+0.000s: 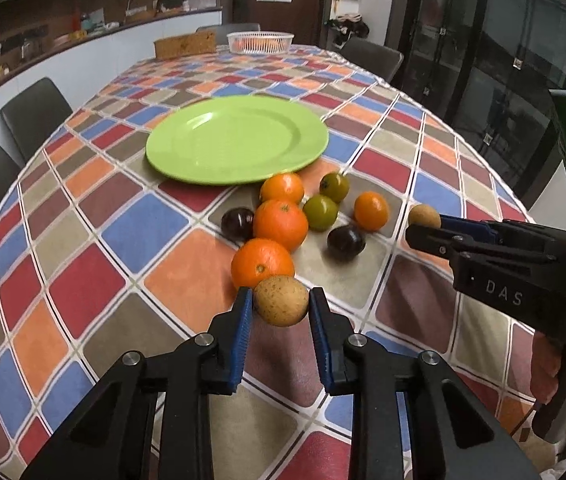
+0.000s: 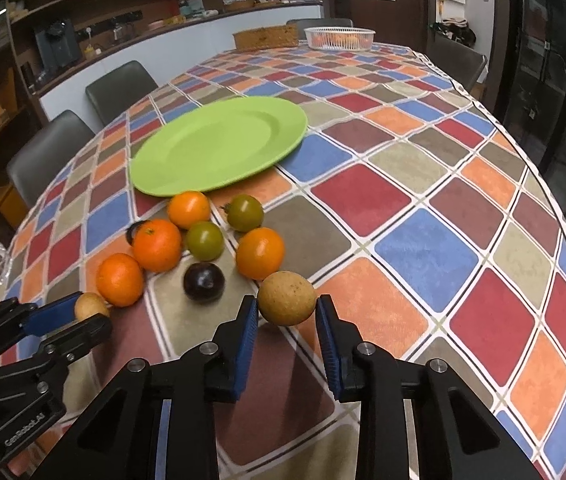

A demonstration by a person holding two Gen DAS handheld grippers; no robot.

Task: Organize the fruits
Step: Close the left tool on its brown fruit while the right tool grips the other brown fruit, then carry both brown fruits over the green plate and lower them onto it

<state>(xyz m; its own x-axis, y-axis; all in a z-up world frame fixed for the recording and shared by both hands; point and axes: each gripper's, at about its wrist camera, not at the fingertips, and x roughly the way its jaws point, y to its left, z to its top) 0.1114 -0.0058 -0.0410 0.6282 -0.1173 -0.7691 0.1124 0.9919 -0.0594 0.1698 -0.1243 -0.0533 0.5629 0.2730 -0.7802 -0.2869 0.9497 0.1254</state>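
Now each gripper clamps a brown fruit above the table's near edge: left gripper (image 1: 281,308) on one (image 1: 281,300), right gripper (image 2: 287,308) on another (image 2: 287,298). Beyond them, oranges (image 1: 280,224) half hide a dark plum (image 1: 237,222), near an empty green plate (image 1: 237,140).
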